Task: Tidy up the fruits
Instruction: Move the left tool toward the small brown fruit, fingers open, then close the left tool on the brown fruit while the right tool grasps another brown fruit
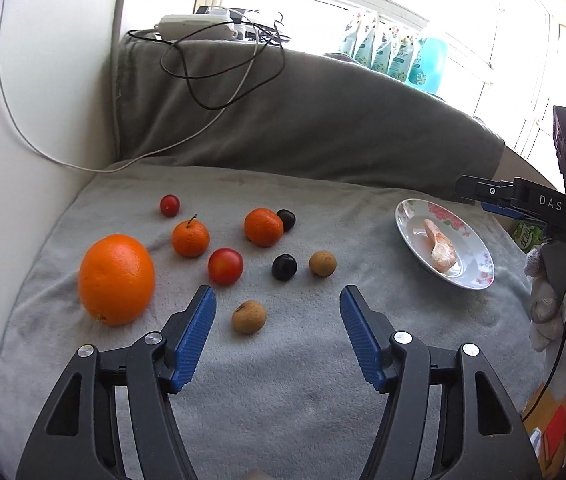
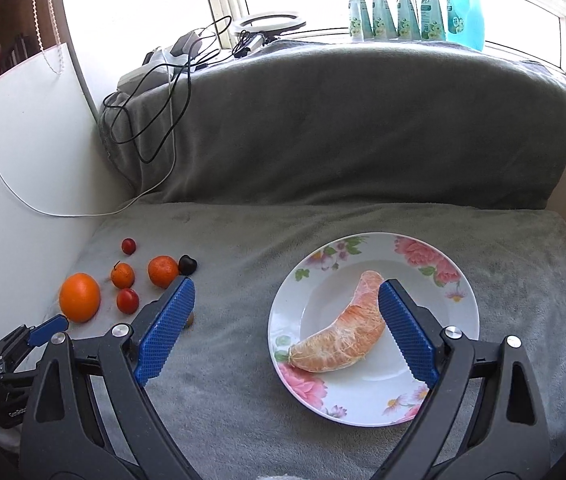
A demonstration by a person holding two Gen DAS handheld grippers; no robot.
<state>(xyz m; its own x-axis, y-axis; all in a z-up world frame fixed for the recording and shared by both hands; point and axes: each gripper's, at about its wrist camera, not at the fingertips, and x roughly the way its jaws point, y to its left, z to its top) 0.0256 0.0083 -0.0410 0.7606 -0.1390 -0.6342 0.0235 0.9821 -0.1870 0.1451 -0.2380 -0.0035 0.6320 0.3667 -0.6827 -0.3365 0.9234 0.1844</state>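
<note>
A floral plate holds a peeled pomelo segment; both show in the left wrist view, plate and segment. Loose fruit lies on the grey blanket: a big orange, two mandarins, two red fruits, two dark plums and two brown longans. My left gripper is open, just above the near longan. My right gripper is open and empty above the plate's left side.
A grey blanket covers the seat and the raised back. Cables and a power strip lie on the back's left end. A white panel stands at the left. Bottles line the windowsill.
</note>
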